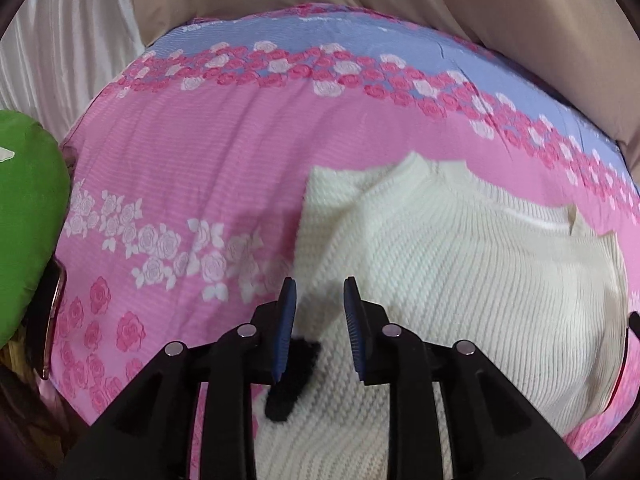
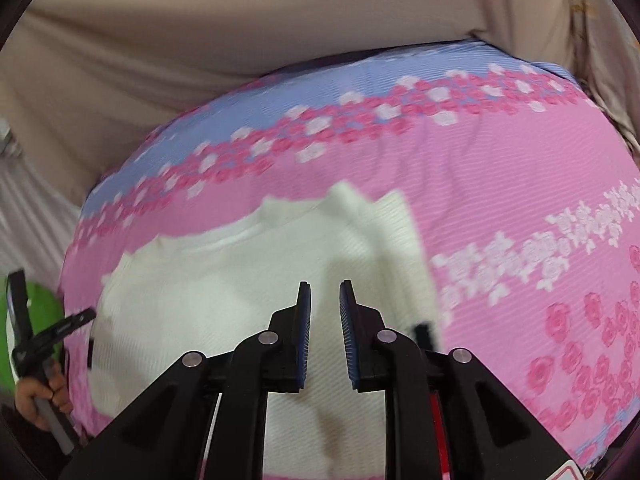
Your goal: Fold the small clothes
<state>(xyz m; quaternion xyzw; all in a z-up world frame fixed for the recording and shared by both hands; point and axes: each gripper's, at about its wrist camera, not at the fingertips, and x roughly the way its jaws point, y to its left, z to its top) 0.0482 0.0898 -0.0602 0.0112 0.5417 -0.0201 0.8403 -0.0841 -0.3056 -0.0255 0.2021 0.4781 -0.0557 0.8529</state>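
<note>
— Where's the sweater from your grippers?

— The cream knit sweater (image 1: pixel 460 264) lies flat on the pink floral bedsheet (image 1: pixel 180 184). My left gripper (image 1: pixel 319 292) hangs over its left edge, sweater spreading toward 2 o'clock, fingers parted, holding nothing.

— And the right?

— My right gripper (image 2: pixel 324 294), narrowly parted and empty, is above it; sweater runs toward 10 o'clock.

Pink floral bedsheet (image 1: pixel 192 168) (blue band), beige curtain (image 2: pixel 200 32)

No text, label, brand or number can be read anywhere.
</note>
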